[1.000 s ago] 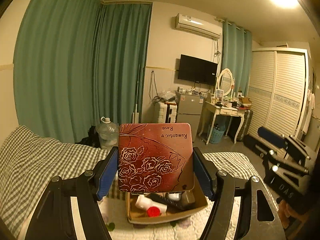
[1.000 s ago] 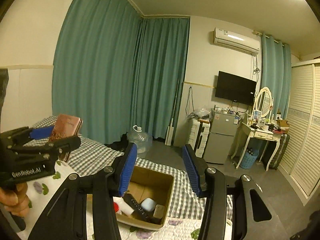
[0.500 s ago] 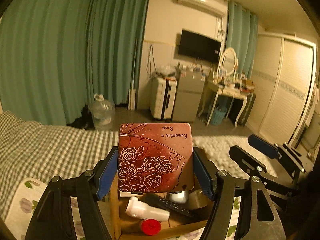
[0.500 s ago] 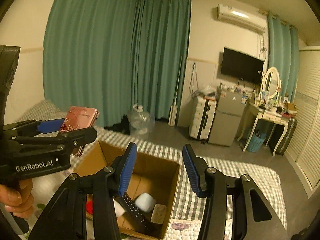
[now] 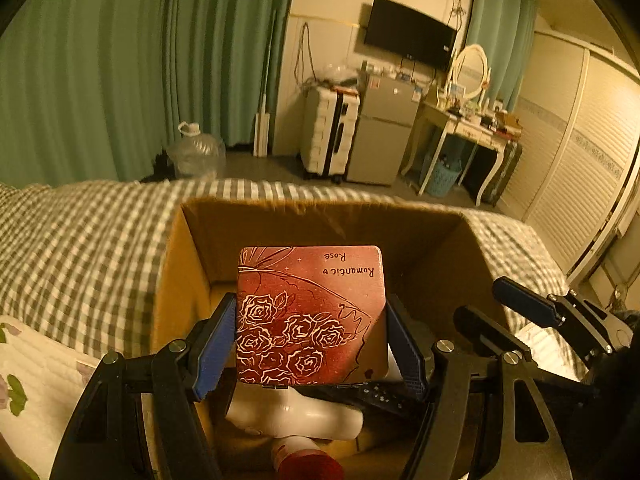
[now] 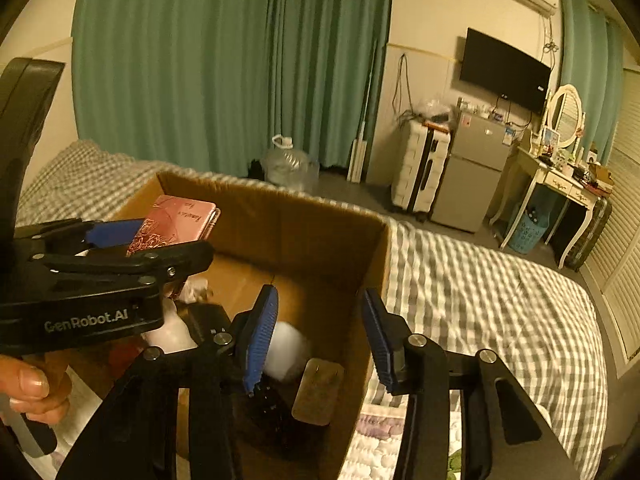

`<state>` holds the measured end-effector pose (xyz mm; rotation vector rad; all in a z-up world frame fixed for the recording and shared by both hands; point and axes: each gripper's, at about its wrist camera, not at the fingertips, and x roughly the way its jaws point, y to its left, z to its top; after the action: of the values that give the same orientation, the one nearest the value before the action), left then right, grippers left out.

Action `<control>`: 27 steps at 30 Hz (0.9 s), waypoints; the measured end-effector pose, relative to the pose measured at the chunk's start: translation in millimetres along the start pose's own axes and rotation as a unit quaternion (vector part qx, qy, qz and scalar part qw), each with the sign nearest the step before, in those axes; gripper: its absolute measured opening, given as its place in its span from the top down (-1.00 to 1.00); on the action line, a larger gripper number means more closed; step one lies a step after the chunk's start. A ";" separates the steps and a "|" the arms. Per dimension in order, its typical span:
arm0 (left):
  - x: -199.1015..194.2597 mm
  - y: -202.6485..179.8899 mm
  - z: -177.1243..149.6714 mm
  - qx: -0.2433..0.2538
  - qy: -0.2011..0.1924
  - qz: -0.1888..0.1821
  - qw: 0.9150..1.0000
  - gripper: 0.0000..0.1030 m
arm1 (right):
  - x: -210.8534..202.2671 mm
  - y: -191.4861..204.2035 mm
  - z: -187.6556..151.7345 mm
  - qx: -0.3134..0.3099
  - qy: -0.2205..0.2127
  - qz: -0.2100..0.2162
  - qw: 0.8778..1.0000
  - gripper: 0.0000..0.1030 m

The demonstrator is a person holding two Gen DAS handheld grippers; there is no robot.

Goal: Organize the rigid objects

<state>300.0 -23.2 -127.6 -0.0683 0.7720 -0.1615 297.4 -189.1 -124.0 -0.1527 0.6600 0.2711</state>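
Red rose case (image 5: 310,316) pinched flat between the left gripper (image 5: 310,344) pads, above the cardboard box (image 5: 320,216). Right gripper (image 6: 320,336) closing on nothing, over the box too.

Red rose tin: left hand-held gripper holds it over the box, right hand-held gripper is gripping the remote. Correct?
Not quite. The right hand-held gripper grips nothing; right wrist view shows its jaws closing on empty air above the cardboard box. The left hand-held gripper does hold the red rose tin.

A bed (image 6: 480,280) with a grey checked cover is carrying an open cardboard box (image 6: 320,220); a flowered quilt (image 5: 36,380) is lying beside the box.
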 end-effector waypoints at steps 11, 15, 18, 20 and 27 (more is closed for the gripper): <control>0.9 -1.3 7.3 0.001 0.013 -0.009 1.000 -0.44 | 4.9 2.9 -9.6 -0.003 0.012 0.001 1.000 0.18; -15.1 8.1 12.9 -0.024 -0.002 -0.018 1.000 -0.44 | -8.7 -0.1 -6.7 0.004 0.003 -0.002 1.000 0.18; -25.4 9.3 17.0 -0.023 -0.009 -0.017 1.000 -0.44 | -19.7 -1.0 -4.0 0.009 -0.003 -0.003 1.000 0.18; -38.3 9.2 19.9 -0.021 -0.020 -0.015 0.999 -0.44 | -30.0 -0.8 -0.8 0.011 -0.010 -0.004 1.000 0.18; -89.3 7.6 33.3 -0.018 -0.058 -0.009 0.998 -0.44 | -77.2 3.7 17.2 0.016 -0.047 -0.007 0.999 0.18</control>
<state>261.3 -0.5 -43.2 -0.1173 0.6583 -0.1587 247.9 -197.1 -62.7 -0.1139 0.5703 0.2528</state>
